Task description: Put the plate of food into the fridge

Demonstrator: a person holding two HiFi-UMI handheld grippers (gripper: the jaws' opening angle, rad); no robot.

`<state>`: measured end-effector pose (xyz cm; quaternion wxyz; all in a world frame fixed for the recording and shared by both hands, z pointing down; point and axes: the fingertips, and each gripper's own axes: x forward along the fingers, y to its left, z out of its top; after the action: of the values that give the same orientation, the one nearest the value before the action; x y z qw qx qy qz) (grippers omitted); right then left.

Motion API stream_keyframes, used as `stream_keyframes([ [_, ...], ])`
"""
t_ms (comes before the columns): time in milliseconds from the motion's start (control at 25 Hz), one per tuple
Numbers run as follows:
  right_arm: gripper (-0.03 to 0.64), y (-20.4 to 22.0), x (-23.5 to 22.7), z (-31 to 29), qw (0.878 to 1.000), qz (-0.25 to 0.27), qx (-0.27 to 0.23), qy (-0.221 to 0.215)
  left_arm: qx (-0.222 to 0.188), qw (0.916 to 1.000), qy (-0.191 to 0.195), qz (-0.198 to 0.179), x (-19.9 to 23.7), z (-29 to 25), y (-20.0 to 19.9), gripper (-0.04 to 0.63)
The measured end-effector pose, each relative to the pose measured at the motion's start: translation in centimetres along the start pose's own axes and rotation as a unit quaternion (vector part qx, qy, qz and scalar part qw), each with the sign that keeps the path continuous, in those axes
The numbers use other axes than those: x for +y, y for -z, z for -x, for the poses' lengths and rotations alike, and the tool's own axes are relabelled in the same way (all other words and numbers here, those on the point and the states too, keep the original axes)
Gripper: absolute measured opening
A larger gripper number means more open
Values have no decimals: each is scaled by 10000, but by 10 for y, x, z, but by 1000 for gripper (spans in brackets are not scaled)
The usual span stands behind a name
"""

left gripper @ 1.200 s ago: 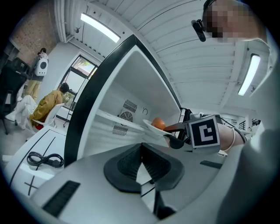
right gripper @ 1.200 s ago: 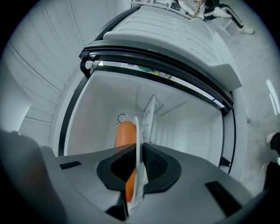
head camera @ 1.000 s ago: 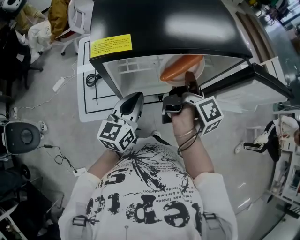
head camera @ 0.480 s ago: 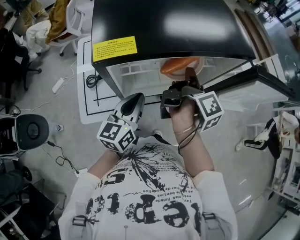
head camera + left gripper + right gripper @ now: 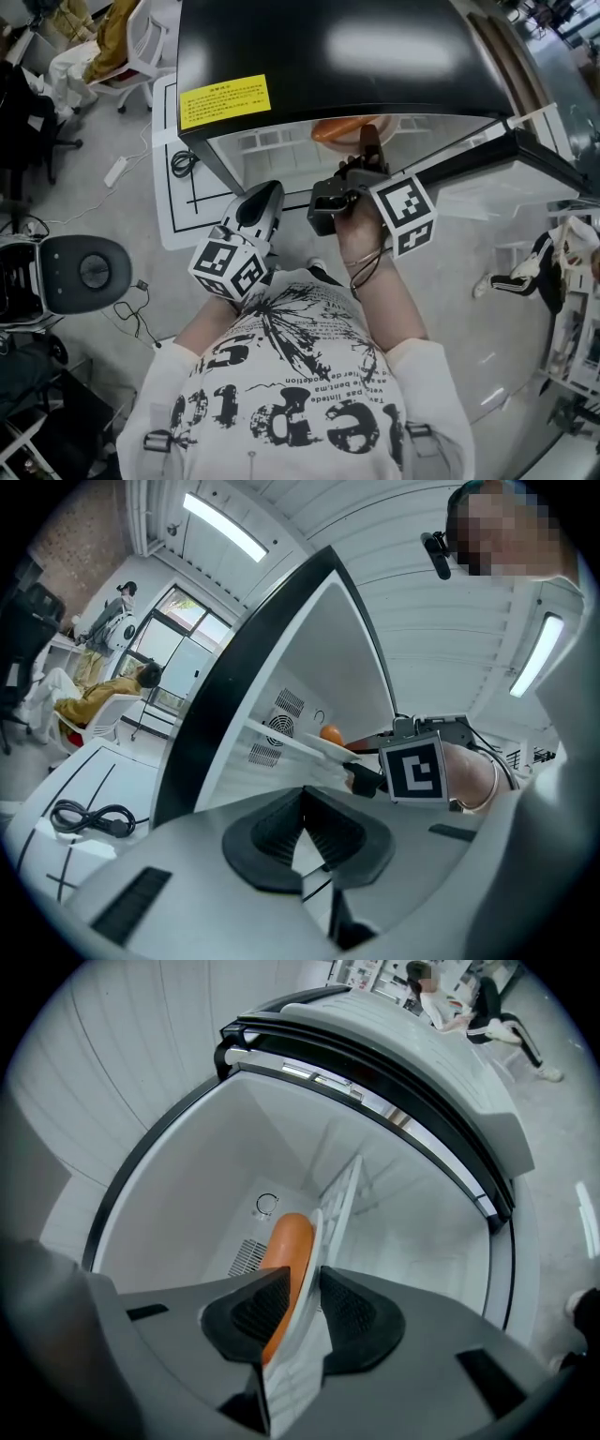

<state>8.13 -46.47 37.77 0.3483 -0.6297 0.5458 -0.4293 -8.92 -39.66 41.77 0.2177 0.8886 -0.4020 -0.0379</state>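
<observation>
So, the plate [image 5: 311,1241] with its orange sausage [image 5: 286,1241] is inside the fridge [image 5: 328,56], up at shelf [image 5: 342,1194] level. The right gripper [image 5: 291,1312] has the plate's near rim between its jaws, and those jaws are opening. The pads look like they're only just coming off the rim, with a thin gap on one side. The left gripper [image 5: 302,799] hangs back near the person's chest, jaws pressed together on nothing.

What worries me is that if the plate isn't sitting far enough onto the shelf when the pads let go, its near edge will dip and the sausage (round and unsecured, so it'll roll) goes onto the fridge floor. The other risk is pulling the gripper back at an angle. A pad could catch the rim and drag the plate out with it.

What's hard to see:
- In the head view the fridge's black top covers most of the plate [image 5: 342,129], leaving just an orange sliver.
- The right gripper view sees the plate edge-on, so I can't tell how much of its underside is on the shelf.
- The left gripper view shows only a small bit of plate and food, too small to judge the seating.
- The open door [image 5: 506,173] is cut off at the frame edge.
</observation>
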Motion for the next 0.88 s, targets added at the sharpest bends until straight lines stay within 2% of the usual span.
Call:
stream_keyframes([
  [80, 115, 1, 7, 0, 9997, 158, 40, -158, 33, 10000, 32, 21, -2, -2, 2, 8],
  [160, 192, 2, 13, 0, 9990, 255, 97, -342, 44, 10000, 62, 19, -4, -5, 4, 8],
  [200, 200, 2, 14, 1, 9987, 284, 136, -390, 39, 10000, 69, 11, -5, -5, 4, 8],
  [560, 215, -5, 12, -1, 9942, 726, 516, -594, 71, 10000, 42, 8, -8, -11, 8, 8],
  [880, 215, -3, -1, 5, 9919, 644, 836, -713, 35, 10000, 33, -83, -14, -16, 6, 8],
])
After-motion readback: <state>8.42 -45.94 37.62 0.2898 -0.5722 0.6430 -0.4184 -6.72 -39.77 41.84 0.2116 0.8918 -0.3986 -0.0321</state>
